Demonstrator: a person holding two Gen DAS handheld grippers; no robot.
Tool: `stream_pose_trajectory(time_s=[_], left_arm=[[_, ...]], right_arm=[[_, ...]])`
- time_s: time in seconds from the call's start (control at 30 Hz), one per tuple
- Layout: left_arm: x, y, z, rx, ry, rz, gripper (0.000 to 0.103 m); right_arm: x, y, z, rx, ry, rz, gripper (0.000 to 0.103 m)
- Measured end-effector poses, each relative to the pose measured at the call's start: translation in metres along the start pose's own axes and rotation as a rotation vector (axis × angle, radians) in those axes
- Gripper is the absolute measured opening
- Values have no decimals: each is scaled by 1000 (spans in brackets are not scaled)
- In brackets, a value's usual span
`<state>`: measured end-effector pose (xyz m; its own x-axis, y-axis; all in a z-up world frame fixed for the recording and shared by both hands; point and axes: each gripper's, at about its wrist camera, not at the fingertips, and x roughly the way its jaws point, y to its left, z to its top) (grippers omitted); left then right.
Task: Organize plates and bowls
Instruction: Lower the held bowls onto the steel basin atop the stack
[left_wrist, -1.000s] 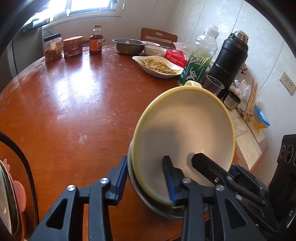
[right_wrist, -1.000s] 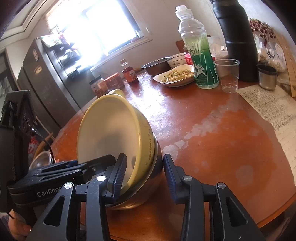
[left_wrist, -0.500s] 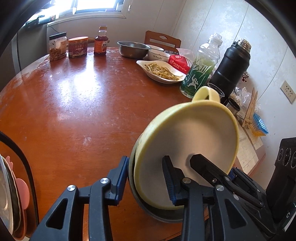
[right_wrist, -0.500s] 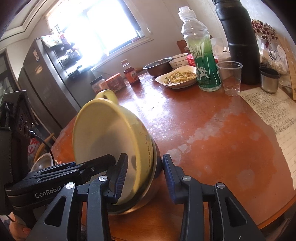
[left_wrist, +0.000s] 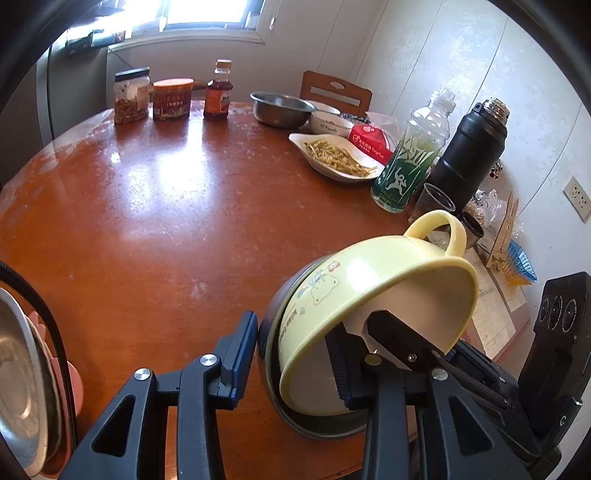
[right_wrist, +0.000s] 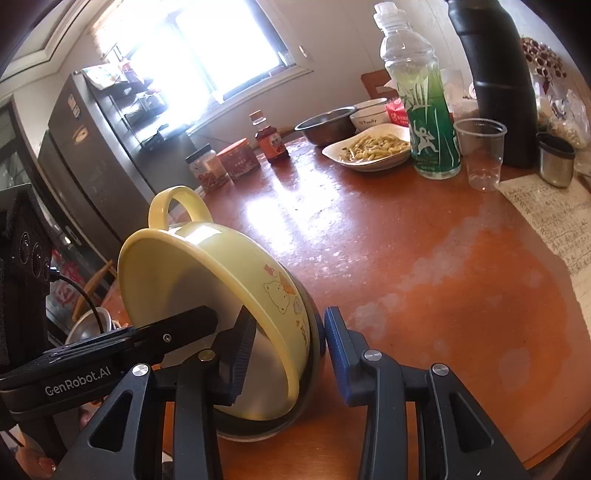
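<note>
Left wrist view: a yellow bowl (left_wrist: 373, 295) with a loop handle and small bear pictures is seen tipped up on its edge inside a metal bowl (left_wrist: 295, 417), near the front edge of a round brown table (left_wrist: 147, 221). The left gripper (left_wrist: 293, 363) is clamped over the near sides of both bowls, with one blue pad on the outside of the metal bowl and the other pad inside the yellow bowl. The right gripper (left_wrist: 402, 347) is seen reaching in from the right, with one finger inside the yellow bowl. In the right wrist view, the yellow bowl (right_wrist: 207, 280) is seen leaning toward the left, and its handle is pointed up. The right gripper (right_wrist: 288, 350) is clamped on the same two bowls, one pad inside and one pad pressed on the metal bowl (right_wrist: 310, 354) from outside. The left gripper (right_wrist: 177, 332) is seen coming in from the left side. Far across the table, a white plate of food (left_wrist: 340, 158), a second metal bowl (left_wrist: 280, 109), a small white bowl (left_wrist: 328, 122), a green bottle (left_wrist: 410, 162), a black flask (left_wrist: 469, 147), a clear cup (right_wrist: 480, 151) and three jars (left_wrist: 170, 96) are lined up near the wall. At the left edge of the left wrist view, a shiny metal dish (left_wrist: 18, 373) is seen, off the table.
</note>
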<state>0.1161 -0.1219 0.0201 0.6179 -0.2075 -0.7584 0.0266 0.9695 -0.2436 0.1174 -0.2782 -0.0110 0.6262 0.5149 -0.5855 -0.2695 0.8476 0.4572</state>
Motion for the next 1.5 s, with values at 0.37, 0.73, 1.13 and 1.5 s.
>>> stream_pose_trajectory(time_s=[0.37,0.73,1.13,1.5], left_arm=[[-56,20,13,-52,-78,44,37],[-148,99,-4,-186,-192,179,37],[-181,176,-44,-289,-184,298,37],[-164,202,-52,-318,-148,294,37]], right_arm=[[-23,51,34,-86,-57,80,41],[-10,152,36,-210,-27,287,41],[41,223,-2,-292,124,414,41],[69,235,-26,-322,209,374,41]])
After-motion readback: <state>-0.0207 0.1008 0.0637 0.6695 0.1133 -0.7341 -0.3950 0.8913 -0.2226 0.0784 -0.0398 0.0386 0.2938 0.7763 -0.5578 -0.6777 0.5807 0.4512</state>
